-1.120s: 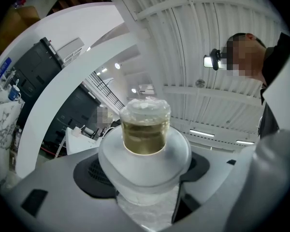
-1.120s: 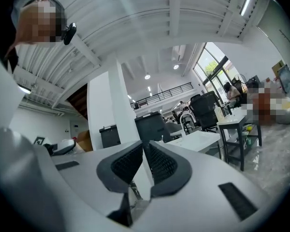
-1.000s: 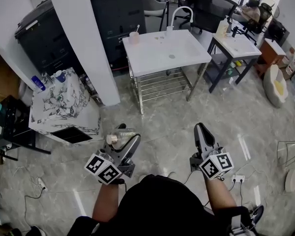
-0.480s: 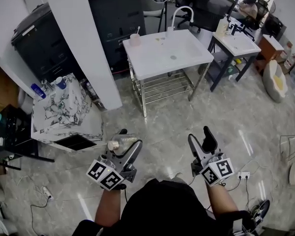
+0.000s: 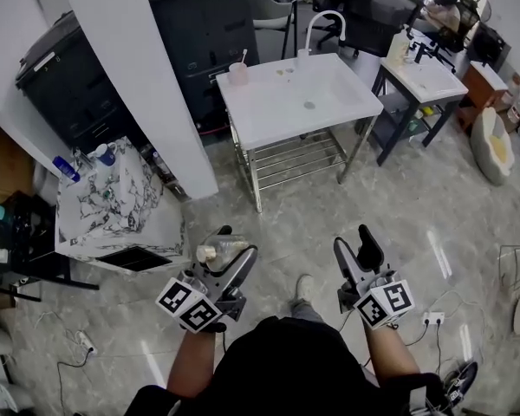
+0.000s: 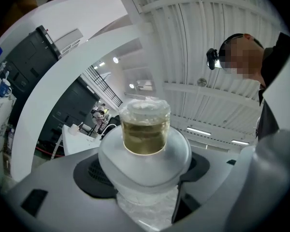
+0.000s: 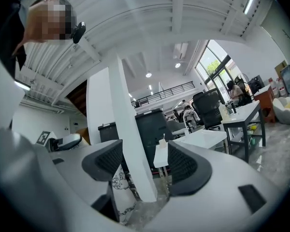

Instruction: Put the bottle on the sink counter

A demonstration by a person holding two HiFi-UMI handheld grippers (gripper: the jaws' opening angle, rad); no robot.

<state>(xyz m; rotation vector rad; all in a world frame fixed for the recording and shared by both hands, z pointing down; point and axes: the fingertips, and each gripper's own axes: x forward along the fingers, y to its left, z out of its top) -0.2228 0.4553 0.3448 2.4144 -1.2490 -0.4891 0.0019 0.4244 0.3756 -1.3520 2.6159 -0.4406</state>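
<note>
My left gripper is shut on a clear bottle with a pale cap, held low over the floor. In the left gripper view the bottle holds yellowish liquid and sits gripped between the jaws of the left gripper. Beside it at the same height, my right gripper stands open and empty. The right gripper view shows the right gripper with nothing between its dark pads. The white sink counter with a curved faucet stands well ahead across the floor, and shows as the sink counter past the right jaws.
A white pillar stands left of the counter. A marbled cabinet is close on my left. A pink cup stands on the counter's back corner. A second sink table is at the right. Cables and a power strip lie on the floor.
The right gripper's jaws, shut a second ago, now stand apart. The left gripper still holds the bottle. The view has shifted slightly, with the sink counter a little nearer.
</note>
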